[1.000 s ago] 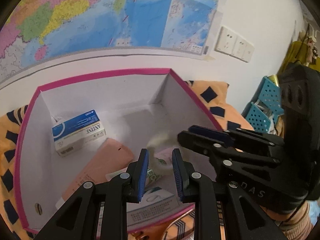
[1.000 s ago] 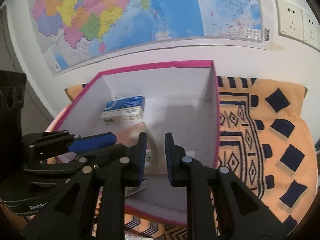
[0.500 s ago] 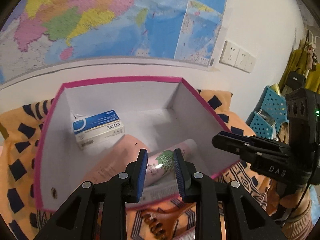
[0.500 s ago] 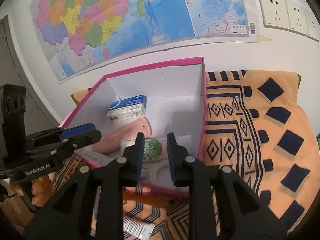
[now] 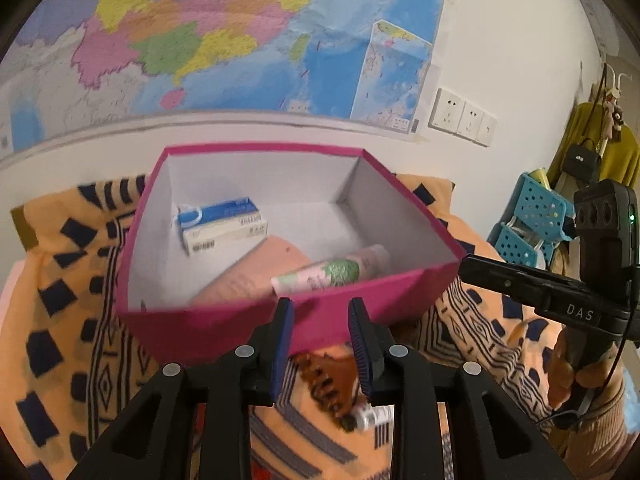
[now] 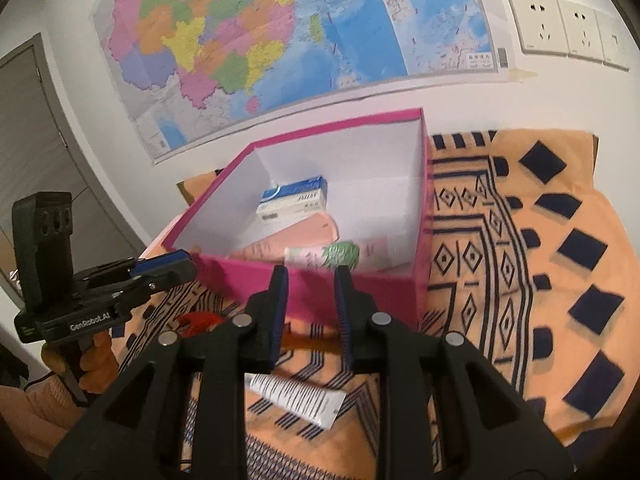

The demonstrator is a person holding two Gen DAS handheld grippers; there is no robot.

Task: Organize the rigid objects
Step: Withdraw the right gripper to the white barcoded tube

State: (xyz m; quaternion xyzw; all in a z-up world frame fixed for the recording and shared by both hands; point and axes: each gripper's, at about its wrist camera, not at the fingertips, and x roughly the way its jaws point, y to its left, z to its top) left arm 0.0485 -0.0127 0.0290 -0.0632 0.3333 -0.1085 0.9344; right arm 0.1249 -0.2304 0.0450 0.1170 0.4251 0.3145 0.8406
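Note:
A pink box (image 5: 224,326) (image 6: 312,288) with white inner walls stands on the orange patterned cloth. Inside lie a blue and white carton (image 5: 222,226) (image 6: 294,200), a peach flat pack (image 5: 256,272) (image 6: 296,236) and a green-printed tube (image 5: 332,272) (image 6: 328,255). My left gripper (image 5: 321,344) is open and empty, in front of the box's near wall, above a brown hair claw (image 5: 328,380). My right gripper (image 6: 309,312) is open and empty, before the box, above a white tube (image 6: 296,398) on the cloth.
A small bottle (image 5: 370,416) lies by the hair claw. A red item (image 6: 198,320) lies on the cloth left of the right gripper. A map and wall sockets (image 6: 560,28) are behind the box. Blue baskets (image 5: 532,220) stand at the right.
Both grippers have pulled back out of the box toward me. The green-printed tube, blurred a second ago between the fingers, now lies still in the box.

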